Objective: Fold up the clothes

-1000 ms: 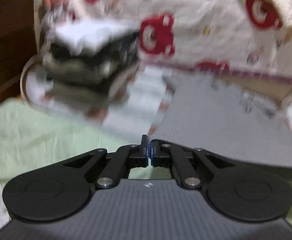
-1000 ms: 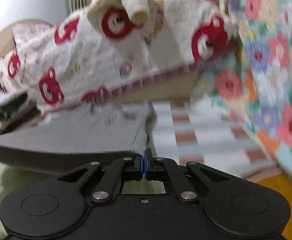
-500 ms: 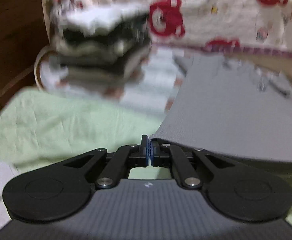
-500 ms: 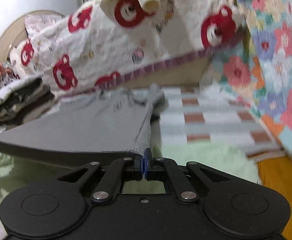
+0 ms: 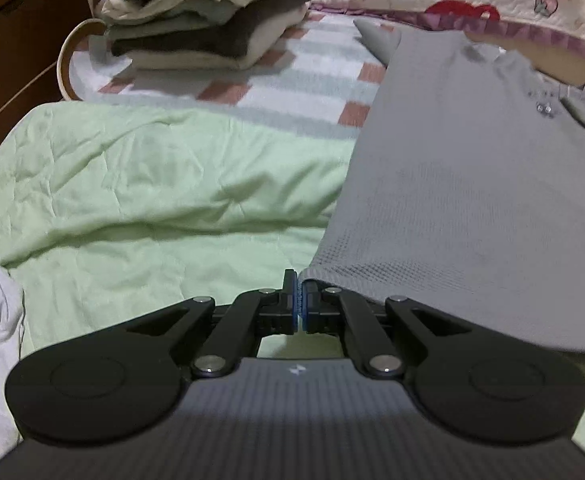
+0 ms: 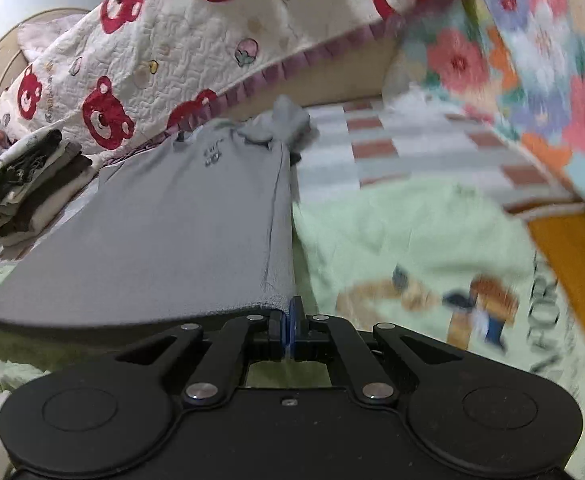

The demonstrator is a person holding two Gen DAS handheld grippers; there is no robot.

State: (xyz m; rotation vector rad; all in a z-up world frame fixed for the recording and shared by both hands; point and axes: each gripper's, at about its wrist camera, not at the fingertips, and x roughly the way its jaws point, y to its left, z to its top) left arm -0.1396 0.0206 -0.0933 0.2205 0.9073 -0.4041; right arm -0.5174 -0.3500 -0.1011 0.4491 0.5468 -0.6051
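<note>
Both grippers, left (image 5: pixel 299 307) and right (image 6: pixel 290 328), clenched on grey shirt (image 5: pixel 472 184) hem corners; we keep hem taut, level, lowering onto green blanket (image 5: pixel 152 184).

The shirt (image 5: pixel 472 200) is plain grey with a fine waffle weave. Under it lies a pale green blanket (image 5: pixel 140 184), then a sheet (image 5: pixel 276 92) checked white, grey-green and brick red. The quilt (image 6: pixel 164 48) is cream with red bears and a mauve frill.

bed: green quilt (image 5: pixel 152 184) | checked blanket (image 5: pixel 276 92) | folded clothes stack (image 5: pixel 204 20) | grey shirt (image 5: pixel 472 184)
</note>
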